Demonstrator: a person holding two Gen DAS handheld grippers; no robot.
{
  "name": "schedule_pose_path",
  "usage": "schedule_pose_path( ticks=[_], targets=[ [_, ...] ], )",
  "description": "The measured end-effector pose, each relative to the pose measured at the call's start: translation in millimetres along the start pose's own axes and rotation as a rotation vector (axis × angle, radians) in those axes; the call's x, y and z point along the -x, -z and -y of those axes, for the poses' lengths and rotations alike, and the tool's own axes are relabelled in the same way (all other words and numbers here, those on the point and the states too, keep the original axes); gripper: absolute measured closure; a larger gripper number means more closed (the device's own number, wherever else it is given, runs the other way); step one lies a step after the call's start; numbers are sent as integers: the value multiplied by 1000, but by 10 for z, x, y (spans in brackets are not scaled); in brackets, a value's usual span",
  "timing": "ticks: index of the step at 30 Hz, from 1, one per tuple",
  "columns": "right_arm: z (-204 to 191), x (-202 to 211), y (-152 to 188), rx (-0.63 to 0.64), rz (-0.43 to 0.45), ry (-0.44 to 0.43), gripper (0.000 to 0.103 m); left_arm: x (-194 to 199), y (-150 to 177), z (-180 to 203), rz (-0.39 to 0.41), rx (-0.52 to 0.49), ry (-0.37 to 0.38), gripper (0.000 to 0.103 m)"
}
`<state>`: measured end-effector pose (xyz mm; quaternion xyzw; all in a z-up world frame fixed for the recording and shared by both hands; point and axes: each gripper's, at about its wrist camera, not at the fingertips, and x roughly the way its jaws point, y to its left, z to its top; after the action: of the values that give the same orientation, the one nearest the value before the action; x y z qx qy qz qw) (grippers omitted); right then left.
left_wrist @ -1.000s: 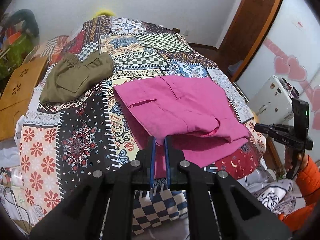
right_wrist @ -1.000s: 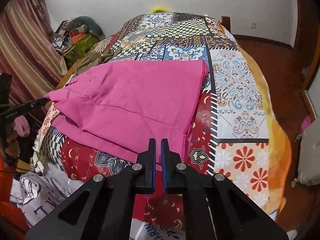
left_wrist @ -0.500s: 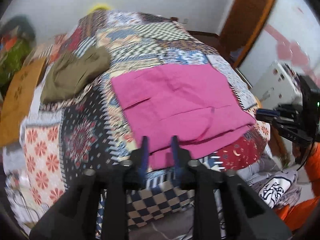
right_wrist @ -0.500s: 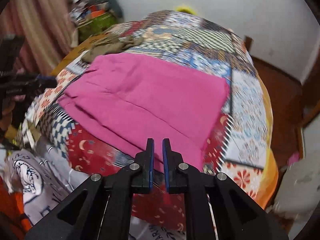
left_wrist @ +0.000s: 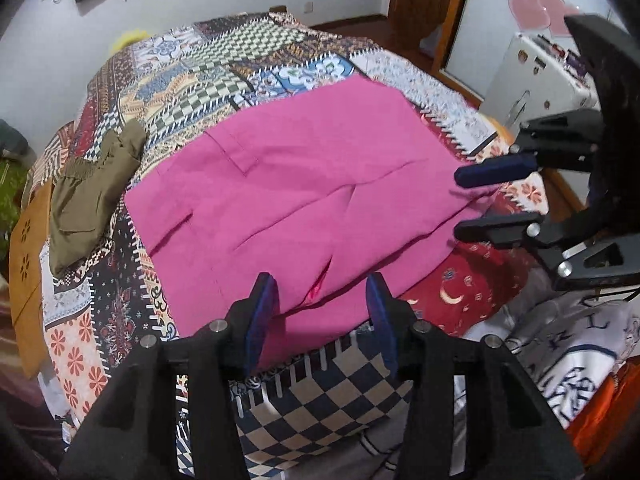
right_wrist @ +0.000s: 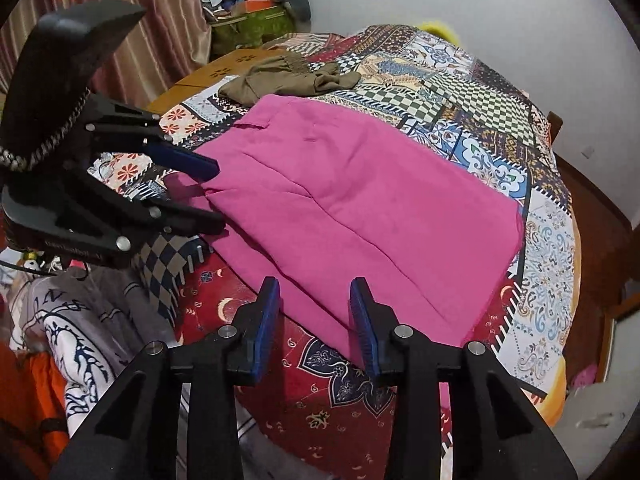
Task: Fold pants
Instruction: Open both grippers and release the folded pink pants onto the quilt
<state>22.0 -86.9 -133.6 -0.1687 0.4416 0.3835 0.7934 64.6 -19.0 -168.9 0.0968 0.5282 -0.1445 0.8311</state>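
The pink pants lie folded flat on the bed, close to its near edge. The left tool is opening over the pants' near edge and holds nothing. The right tool is opening too, also with nothing held. Green pants lie by the bed's far left edge.

Magenta pants lie on a patchwork bedspread of checks, florals and paisley. Beside the pants, the other garment is olive green. Both grippers are black with blue pads.

Olive garment too bunched to identify; bed's near edge cut off.
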Motion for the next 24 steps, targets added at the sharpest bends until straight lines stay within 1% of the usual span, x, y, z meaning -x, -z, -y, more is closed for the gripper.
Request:
schedule_pose_path(
  ticks=[5,9,13,14,16,18,20,21,24],
  targets=[
    [79,-107,-3,-24,-25,-30,70,-89,0,-12,-3,-10,-11,55],
    [97,-200,5,-41,-46,-59,70,-116,-30,14,12,-23,-21,55],
    [123,-240,1,-54,-43,-81,70,-148,-76,15,25,-20,-21,55],
    [123,-241,0,-54,-42,-84,70,-150,-89,13,31,-15,-21,57],
    [112,-242,-2,-47,-40,-85,70,-154,-118,9,40,-5,-17,64],
    [111,-239,-3,-45,-39,-86,70,-155,-151,9,45,2,-8,76],
    [114,-235,-6,-45,-35,-89,70,-146,-188,12,55,12,-1,83],
    [121,-234,-7,-47,-32,-89,70,-137,-203,15,61,15,3,86],
    [136,-239,-10,-57,-20,-92,70,-91,-250,24,80,24,25,89]
  ],
)
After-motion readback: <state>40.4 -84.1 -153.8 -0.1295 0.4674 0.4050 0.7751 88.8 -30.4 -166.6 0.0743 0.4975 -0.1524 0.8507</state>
